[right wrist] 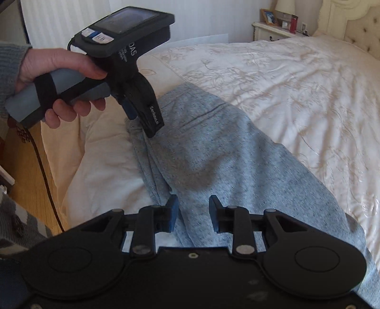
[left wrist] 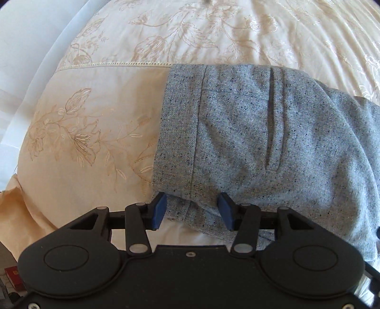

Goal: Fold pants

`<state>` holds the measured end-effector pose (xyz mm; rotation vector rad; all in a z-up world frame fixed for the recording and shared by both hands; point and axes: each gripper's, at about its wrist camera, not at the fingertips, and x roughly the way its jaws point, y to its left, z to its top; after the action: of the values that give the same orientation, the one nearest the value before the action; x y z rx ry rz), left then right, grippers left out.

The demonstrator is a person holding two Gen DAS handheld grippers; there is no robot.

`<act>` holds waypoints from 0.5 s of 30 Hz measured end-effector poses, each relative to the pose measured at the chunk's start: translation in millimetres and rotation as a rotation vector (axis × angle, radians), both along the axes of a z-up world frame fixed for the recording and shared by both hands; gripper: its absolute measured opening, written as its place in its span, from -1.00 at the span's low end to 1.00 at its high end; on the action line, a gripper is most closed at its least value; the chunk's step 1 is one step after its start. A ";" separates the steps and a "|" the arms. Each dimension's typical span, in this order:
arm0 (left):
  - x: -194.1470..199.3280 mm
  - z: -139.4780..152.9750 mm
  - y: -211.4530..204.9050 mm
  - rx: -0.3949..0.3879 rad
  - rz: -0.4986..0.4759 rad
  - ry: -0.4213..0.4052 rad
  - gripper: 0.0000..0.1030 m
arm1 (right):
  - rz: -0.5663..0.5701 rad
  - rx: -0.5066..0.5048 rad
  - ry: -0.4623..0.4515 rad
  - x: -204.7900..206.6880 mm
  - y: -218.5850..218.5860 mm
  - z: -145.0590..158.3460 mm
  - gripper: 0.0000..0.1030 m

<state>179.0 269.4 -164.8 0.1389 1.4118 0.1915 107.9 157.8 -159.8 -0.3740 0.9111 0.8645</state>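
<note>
Grey speckled pants (left wrist: 256,133) lie on a cream embroidered bedspread (left wrist: 99,118), waistband to the left in the left wrist view. My left gripper (left wrist: 192,210) is open, its blue pads on either side of the near waistband corner. In the right wrist view the pants (right wrist: 213,152) stretch away along the bed edge. My right gripper (right wrist: 192,215) is open over the pants' near edge, with fabric between the fingers. The left gripper (right wrist: 142,118) also shows there, held by a hand, its tips at the far waistband end.
The bed's edge drops to a wooden floor (right wrist: 26,166) at the left. A cable (right wrist: 45,176) hangs from the left gripper. A nightstand (right wrist: 273,26) with small items and a tufted headboard (right wrist: 351,21) stand at the far end.
</note>
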 end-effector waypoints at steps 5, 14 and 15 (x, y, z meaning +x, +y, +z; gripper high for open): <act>1.9 17.3 16.0 -0.011 -0.007 -0.033 0.09 | 0.098 -0.088 -0.080 2.8 45.2 -20.3 -0.41; 9.2 36.3 32.7 -0.024 -0.019 -0.069 0.09 | 0.233 -0.200 -0.130 -2.6 65.7 -48.7 -0.80; 9.6 40.0 31.0 -0.017 -0.030 -0.079 0.09 | 0.187 -0.166 -0.088 4.5 64.3 -45.3 -0.82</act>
<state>188.6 300.4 -124.8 0.1374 1.3321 0.1584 112.3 222.1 -205.2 -0.6440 0.8778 0.9380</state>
